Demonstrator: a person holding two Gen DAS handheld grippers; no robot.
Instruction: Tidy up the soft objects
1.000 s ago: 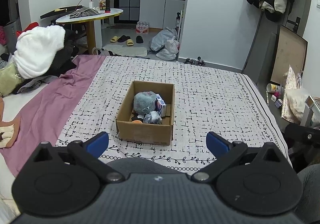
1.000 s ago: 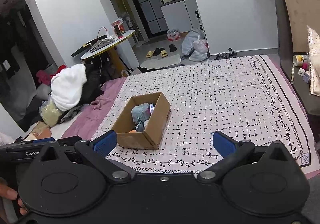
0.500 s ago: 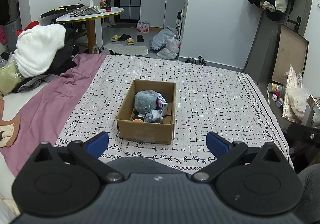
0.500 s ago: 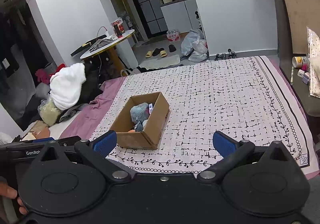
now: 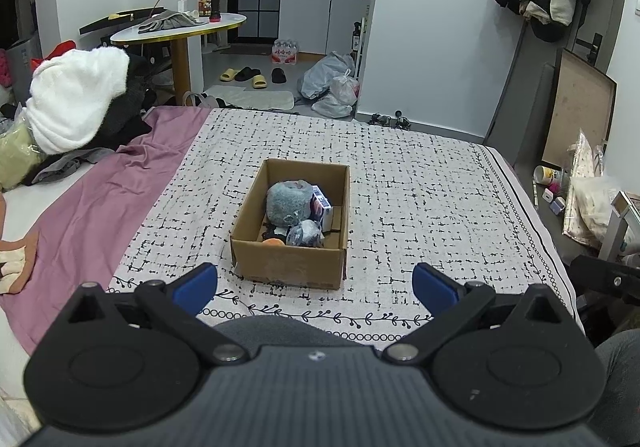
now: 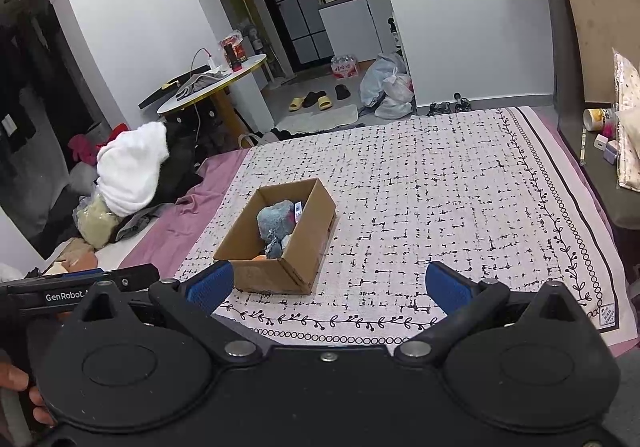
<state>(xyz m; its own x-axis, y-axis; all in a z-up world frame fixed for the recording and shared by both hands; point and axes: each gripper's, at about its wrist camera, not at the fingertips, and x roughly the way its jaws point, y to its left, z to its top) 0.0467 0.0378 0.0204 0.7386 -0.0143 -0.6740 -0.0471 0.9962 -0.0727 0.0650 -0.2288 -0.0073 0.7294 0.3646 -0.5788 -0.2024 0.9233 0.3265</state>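
Observation:
A brown cardboard box [image 5: 280, 267] stands on the patterned bedspread [image 5: 420, 199]; it also shows in the right wrist view [image 6: 308, 247]. Inside lie a grey-blue plush [image 5: 286, 203], a smaller grey bundle [image 5: 306, 233], a small white and blue carton [image 5: 322, 207] and something orange [image 5: 274, 242]. My left gripper [image 5: 316, 283] is open and empty, held back from the box's near wall. My right gripper [image 6: 328, 285] is open and empty, near the bed's front edge, right of the box. The plush [image 6: 276, 217] shows in the right wrist view too.
A purple sheet [image 5: 92, 215] covers the bed's left side. A heap of clothes with a white fluffy item [image 5: 76, 95] lies at the far left. A round table [image 5: 180, 27] stands behind. Bags [image 5: 332, 87] and slippers [image 5: 248, 75] lie on the floor. Clutter [image 5: 580, 191] sits right of the bed.
Both grippers have drifted back slightly, so the box looks a little farther away. Both stay open and empty. The box and its contents have not moved.

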